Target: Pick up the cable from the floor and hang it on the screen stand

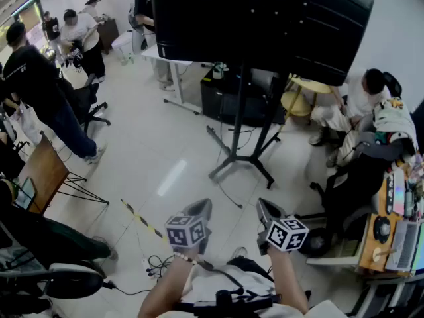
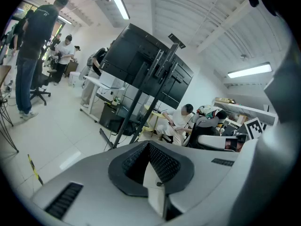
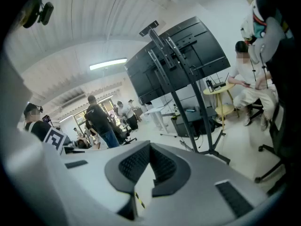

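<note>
The cable (image 1: 225, 192) shows as a thin dark line on the pale floor (image 1: 165, 144), just near of the screen stand's (image 1: 240, 121) spread feet. It curves from the stand's left leg toward the two tools. Whether its far end runs up into the stand or lies loose cannot be told. The left tool (image 1: 201, 207) and right tool (image 1: 264, 207) hover side by side near of it, tilted gently down. In each gripper view the jaws stand pressed together with nothing between them, so both are empty and the pick-up has not begun. The large black screen (image 1: 265, 18) fills the far top of the head view. To the near left lie a tangle of other cords (image 1: 156, 265) and a yellow-and-black tape strip (image 1: 142, 220). A seated person (image 1: 351, 101) is to the right beside a round stool (image 1: 301, 95). The likeliest slip is taking one of the near-left cords instead of the one by the stand. The cable is also thin and flat on a glossy floor, so pads closing from a shallow angle could slide over it. If its far end is plugged in, a hard lift could jerk the connection or snag a stand leg.
</note>
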Demonstrator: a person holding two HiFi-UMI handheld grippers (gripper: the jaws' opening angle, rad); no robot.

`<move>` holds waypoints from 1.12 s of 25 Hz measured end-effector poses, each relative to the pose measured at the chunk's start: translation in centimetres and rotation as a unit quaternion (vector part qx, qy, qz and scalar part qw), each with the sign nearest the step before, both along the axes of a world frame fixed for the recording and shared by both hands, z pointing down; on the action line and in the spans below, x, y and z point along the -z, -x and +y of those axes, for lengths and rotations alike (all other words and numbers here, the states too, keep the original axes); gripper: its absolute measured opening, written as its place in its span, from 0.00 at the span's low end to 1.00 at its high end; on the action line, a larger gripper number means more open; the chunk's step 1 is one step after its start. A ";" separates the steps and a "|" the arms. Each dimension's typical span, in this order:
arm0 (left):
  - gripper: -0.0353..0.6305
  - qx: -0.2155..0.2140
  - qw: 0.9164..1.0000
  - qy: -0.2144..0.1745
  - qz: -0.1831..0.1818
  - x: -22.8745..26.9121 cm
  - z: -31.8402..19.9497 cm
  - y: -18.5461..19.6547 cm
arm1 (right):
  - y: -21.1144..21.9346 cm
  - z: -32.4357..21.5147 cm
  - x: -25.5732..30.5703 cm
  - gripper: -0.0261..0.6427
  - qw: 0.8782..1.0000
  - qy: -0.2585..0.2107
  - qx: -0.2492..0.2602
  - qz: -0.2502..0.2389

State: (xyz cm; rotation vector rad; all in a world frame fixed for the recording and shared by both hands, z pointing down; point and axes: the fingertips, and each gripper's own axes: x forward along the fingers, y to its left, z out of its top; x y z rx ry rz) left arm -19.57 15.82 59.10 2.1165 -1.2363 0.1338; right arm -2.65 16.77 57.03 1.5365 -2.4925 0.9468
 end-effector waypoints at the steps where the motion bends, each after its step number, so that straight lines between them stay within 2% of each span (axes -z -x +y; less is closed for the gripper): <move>1: 0.05 0.000 1.000 0.003 0.009 -0.1 -0.1 -0.2 | -0.1 -0.1 0.0 0.06 1.000 0.000 0.002 -0.002; 6: 0.05 0.006 0.999 0.017 0.036 -0.8 -0.5 -1.5 | -1.0 -0.5 0.3 0.06 1.000 -0.008 0.014 -0.007; 18: 0.05 0.023 0.999 0.018 0.023 -1.7 -2.6 -6.7 | -5.9 -2.9 1.8 0.07 0.997 -0.053 0.039 -0.030; 26: 0.05 0.058 0.998 0.026 0.017 -2.3 -4.3 -8.9 | -7.8 -6.1 0.7 0.08 0.995 -0.044 0.082 -0.032; 28: 0.05 0.065 0.997 0.028 0.015 -2.3 -5.5 -9.0 | -7.9 -7.5 0.1 0.11 0.995 -0.036 0.087 -0.033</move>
